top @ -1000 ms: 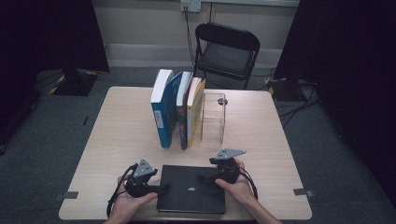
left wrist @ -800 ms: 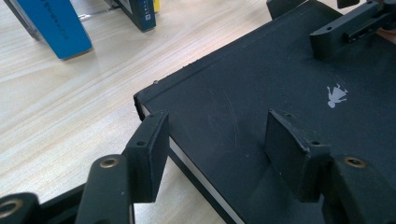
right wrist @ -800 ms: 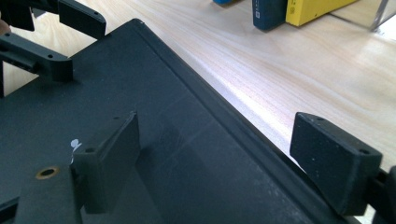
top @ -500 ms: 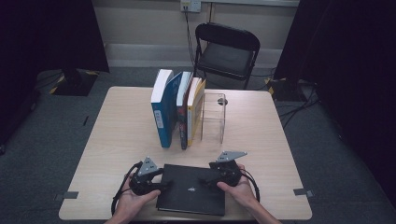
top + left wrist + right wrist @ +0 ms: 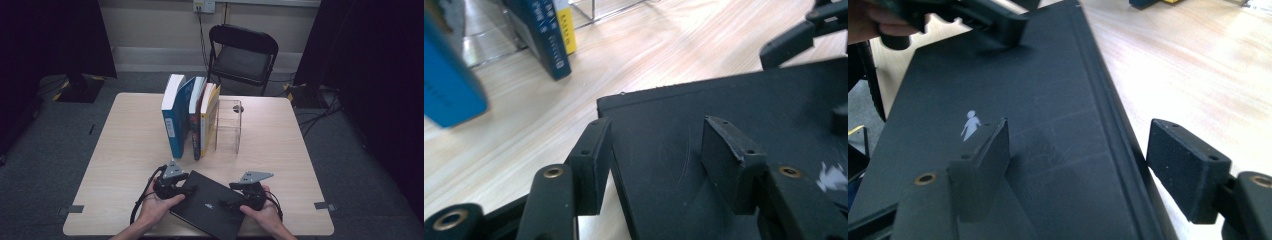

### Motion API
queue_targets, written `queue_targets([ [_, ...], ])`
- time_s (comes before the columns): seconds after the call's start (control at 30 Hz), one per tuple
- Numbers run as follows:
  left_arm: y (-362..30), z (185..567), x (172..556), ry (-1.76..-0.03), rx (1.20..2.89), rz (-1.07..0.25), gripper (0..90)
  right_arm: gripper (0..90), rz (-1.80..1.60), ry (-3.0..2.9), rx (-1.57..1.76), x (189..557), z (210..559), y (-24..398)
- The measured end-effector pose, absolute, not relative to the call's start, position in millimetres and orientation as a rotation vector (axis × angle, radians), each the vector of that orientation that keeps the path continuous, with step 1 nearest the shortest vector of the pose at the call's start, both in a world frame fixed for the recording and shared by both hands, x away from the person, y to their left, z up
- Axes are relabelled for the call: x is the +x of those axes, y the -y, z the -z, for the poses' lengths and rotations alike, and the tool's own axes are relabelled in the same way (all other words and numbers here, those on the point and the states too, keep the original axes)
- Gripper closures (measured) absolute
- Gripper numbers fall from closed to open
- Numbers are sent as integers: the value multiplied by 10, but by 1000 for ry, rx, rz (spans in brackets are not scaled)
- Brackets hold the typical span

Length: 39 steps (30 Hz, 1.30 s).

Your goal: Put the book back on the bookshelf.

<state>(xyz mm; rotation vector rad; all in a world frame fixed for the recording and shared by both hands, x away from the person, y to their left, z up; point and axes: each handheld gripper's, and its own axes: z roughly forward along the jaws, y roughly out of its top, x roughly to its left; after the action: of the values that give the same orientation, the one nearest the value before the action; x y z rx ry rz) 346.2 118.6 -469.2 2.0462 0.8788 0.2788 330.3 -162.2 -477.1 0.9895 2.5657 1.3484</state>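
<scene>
Black hardcover book (image 5: pixel 207 205) lies flat at the near edge of the wooden table (image 5: pixel 135 135), now skewed with one corner swinging toward the person. Left gripper (image 5: pixel 176 186) straddles the book's left edge; in the left gripper view its jaws have just been closing, one pad over the cover and one outside the edge, and neither looks pressed home yet. Right gripper (image 5: pixel 235 199) straddles the right edge, jaws apart and likewise just closing in, one pad over the cover near the small white figure (image 5: pixel 969 125), the other off beside the spine.

Risk here, as I read it: both grips are shallow, right at the rim. If either clamps on the cover board alone, the book could flop open or slide out on the lift. Uneven pull would twist it further, maybe off the near edge. Behind, the upright books (image 5: pixel 190 117) lean by a clear acrylic bookend (image 5: pixel 229 125), so a clumsy swing could topple them.
</scene>
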Motion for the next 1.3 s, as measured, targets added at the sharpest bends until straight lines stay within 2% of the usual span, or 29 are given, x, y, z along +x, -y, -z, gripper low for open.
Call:
queue_targets([
  [0.3, -1028, 4708, 3655, -868, 2030, -241, 501, 259, -1320, -2575, 986, 3164, 4746, 1664],
  [0.37, -1053, 4704, 3645, -887, 2027, -217, 502, 273, -1331, -2578, 980, 3183, 4749, 1664],
  [0.4, -1094, 4689, 3624, -895, 2026, -215, 500, 328, -1348, -2576, 966, 3222, 4741, 1661],
  [0.5, -1178, 4643, 3593, -911, 1997, -222, 465, 296, -1345, -2548, 971, 3279, 4713, 1615],
  [0.53, -1288, 4595, 3535, -908, 1995, -249, 463, 300, -1350, -2551, 961, 3294, 4703, 1596],
  [0.73, -1605, 4604, 3285, -931, 1979, -205, 424, 302, -1383, -2539, 939, 3364, 4640, 1456],
  [1.0, -1788, 4635, 3001, -904, 2016, -144, 357, 284, -1304, -2589, 923, 3416, 4683, 1286],
  [1.3, -1841, 4681, 2829, -872, 2079, -127, 338, 277, -1285, -2586, 951, 3461, 4691, 1305],
])
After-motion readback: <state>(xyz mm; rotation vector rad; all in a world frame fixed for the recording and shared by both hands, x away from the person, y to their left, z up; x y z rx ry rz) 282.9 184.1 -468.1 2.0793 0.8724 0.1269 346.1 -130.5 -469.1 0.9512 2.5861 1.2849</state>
